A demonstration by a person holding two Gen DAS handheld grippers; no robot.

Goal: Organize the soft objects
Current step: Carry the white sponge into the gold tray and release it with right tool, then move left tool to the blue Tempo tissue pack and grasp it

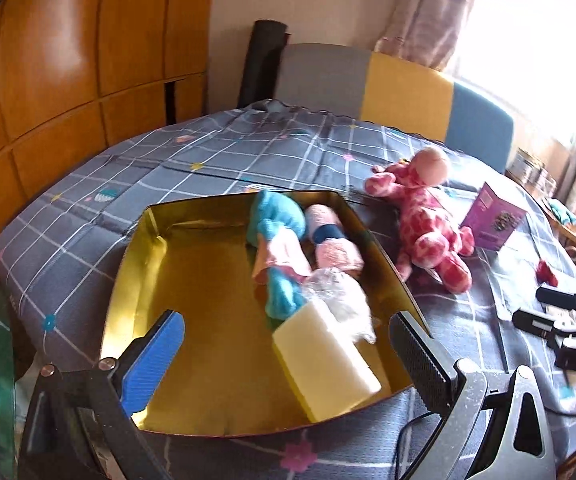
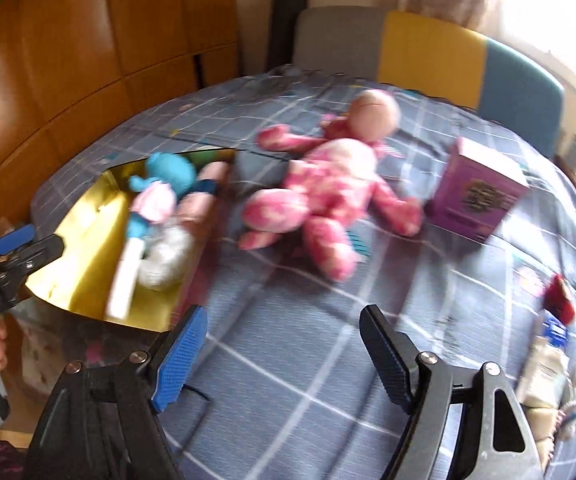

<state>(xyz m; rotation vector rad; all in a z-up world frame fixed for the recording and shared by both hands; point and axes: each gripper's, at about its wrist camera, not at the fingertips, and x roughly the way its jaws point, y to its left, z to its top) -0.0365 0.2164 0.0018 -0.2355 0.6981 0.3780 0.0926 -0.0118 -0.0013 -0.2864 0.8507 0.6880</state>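
A gold-lined box [image 1: 192, 264] sits on the checked tablecloth and also shows in the right wrist view [image 2: 88, 216]. In it lie a blue and pink soft toy [image 1: 278, 240], a pink roll with a dark band [image 1: 332, 240], a crinkly clear-wrapped bundle [image 1: 340, 300] and a pale yellow sponge block [image 1: 324, 360]. A pink spotted plush animal [image 1: 428, 224] lies on the cloth right of the box, ahead of my right gripper [image 2: 284, 344]. My left gripper [image 1: 288, 344] is open and empty over the box's near end. My right gripper is open and empty above bare cloth.
A purple carton [image 2: 476, 196] stands right of the plush. A small red item [image 2: 560, 296] and a pale soft toy [image 2: 552, 384] lie at the right edge. A grey, yellow and blue chair back [image 1: 404, 84] stands behind the table. Wooden cabinets [image 1: 68, 60] stand at the left.
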